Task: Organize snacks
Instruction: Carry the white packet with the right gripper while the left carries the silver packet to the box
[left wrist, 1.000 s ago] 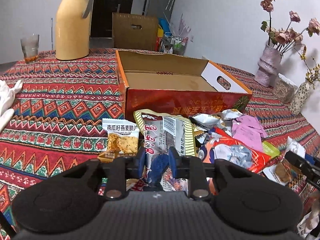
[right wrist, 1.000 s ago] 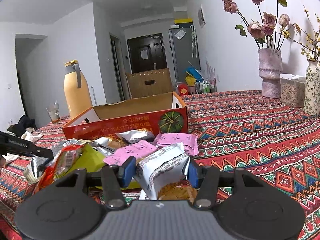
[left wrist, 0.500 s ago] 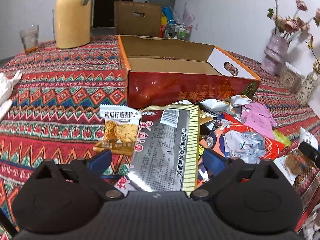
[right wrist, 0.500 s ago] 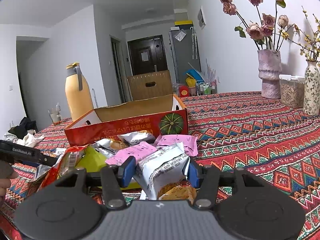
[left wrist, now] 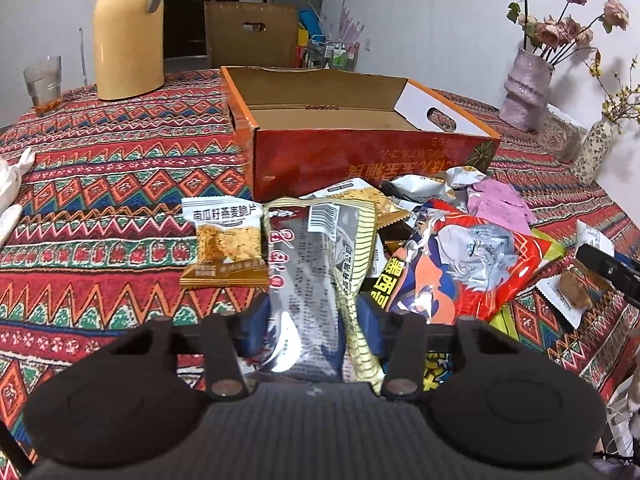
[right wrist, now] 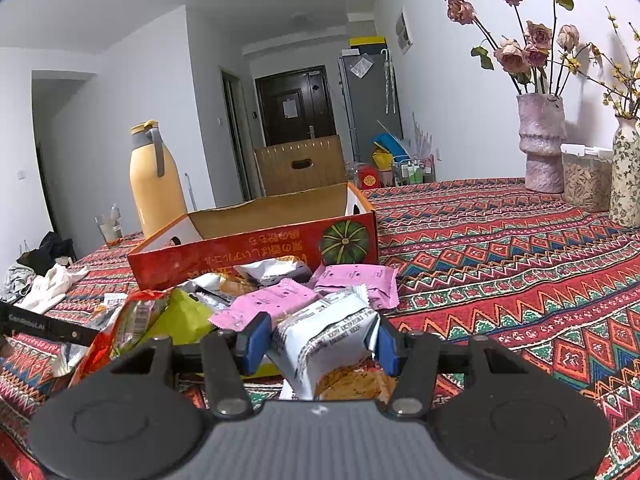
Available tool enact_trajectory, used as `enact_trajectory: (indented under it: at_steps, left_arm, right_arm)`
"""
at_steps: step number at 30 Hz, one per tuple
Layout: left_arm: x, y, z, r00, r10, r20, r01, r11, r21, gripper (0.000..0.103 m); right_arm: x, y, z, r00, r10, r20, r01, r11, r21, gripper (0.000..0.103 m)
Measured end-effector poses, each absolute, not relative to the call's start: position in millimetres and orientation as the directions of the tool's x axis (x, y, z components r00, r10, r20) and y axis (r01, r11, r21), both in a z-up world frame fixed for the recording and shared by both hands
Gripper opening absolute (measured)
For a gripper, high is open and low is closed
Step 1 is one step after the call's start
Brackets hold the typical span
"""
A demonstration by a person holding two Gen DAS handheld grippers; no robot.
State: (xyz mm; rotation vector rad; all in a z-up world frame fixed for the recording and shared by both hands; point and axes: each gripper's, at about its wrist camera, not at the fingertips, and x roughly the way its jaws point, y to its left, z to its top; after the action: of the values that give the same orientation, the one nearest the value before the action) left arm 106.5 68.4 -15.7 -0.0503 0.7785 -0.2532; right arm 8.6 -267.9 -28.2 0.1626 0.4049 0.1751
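A silver snack packet with yellow-striped edges (left wrist: 316,264) lies at the near end of the snack pile. My left gripper (left wrist: 312,328) has it between its blue pads; the jaws are closing and the foil is crumpled between them. My right gripper (right wrist: 320,338) is shut on a white snack packet (right wrist: 324,320) held just above the cloth. The open red cardboard box (left wrist: 360,160) stands behind the pile, with nothing visible inside. An oat-crisp packet (left wrist: 226,240), a red cartoon bag (left wrist: 468,268) and pink packets (right wrist: 280,300) lie loose in front of it.
A yellow thermos jug (left wrist: 128,28) and a glass (left wrist: 42,84) stand at the far left of the patterned tablecloth. Two vases (right wrist: 542,140) (right wrist: 626,176) and a clear lidded container (right wrist: 586,184) stand at the far right. White cloth (right wrist: 52,284) lies at the left edge.
My left gripper went from shut to wide open, moved over the silver packet, then closed in on it. The right gripper kept still with its white packet.
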Motion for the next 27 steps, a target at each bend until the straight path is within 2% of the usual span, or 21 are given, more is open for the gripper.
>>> enact_trajectory:
  at_steps: [5,7,9,14,16,18,20,27]
  left_arm:
    - [101.8,59.5,-14.6,0.706,-0.164,-0.689,0.187,0.981,-0.042,0.042]
    - [102.7,55.8,-13.9,0.709,-0.146,-0.689,0.181,0.983,-0.022,0.045]
    - [105.3,52.6,-14.4,0.712,-0.127,-0.691,0.171,0.985,-0.005,0.053]
    - [120.0,40.8,-19.4,0.706,-0.067,-0.705,0.137,0.99,0.043,0.056]
    - [125.4,38.3,-22.6,0.696,-0.045,-0.717,0.121,0.991,0.055,0.054]
    - [125.8,37.5,-24.0,0.696,-0.036,-0.717,0.113,0.992,0.06,0.043]
    - [123.3,38.6,-21.8,0.7,-0.047,-0.712,0.114,0.992,0.046,0.039]
    - [105.9,36.5,-6.3,0.733,-0.062,-0.677,0.124,0.991,0.044,0.037]
  right_arm:
    - [4.3,-265.9,-25.7,0.907,0.204,-0.368,-0.143,0.972,0.185,0.054]
    - [2.6,-265.6,-25.3,0.908,0.201,-0.367,-0.141,0.973,0.183,0.054]
    - [1.4,-265.2,-24.9,0.909,0.201,-0.365,-0.142,0.973,0.182,0.054]
    - [-0.4,-263.9,-24.6,0.909,0.205,-0.363,-0.147,0.972,0.182,0.054]
    - [-0.5,-264.5,-24.5,0.909,0.206,-0.362,-0.147,0.972,0.184,0.054]
    - [-0.5,-264.8,-24.5,0.909,0.207,-0.362,-0.147,0.972,0.185,0.054]
    - [-0.9,-265.0,-24.5,0.909,0.208,-0.36,-0.149,0.971,0.186,0.054]
    - [-0.6,-263.6,-21.5,0.91,0.221,-0.351,-0.163,0.969,0.188,0.054]
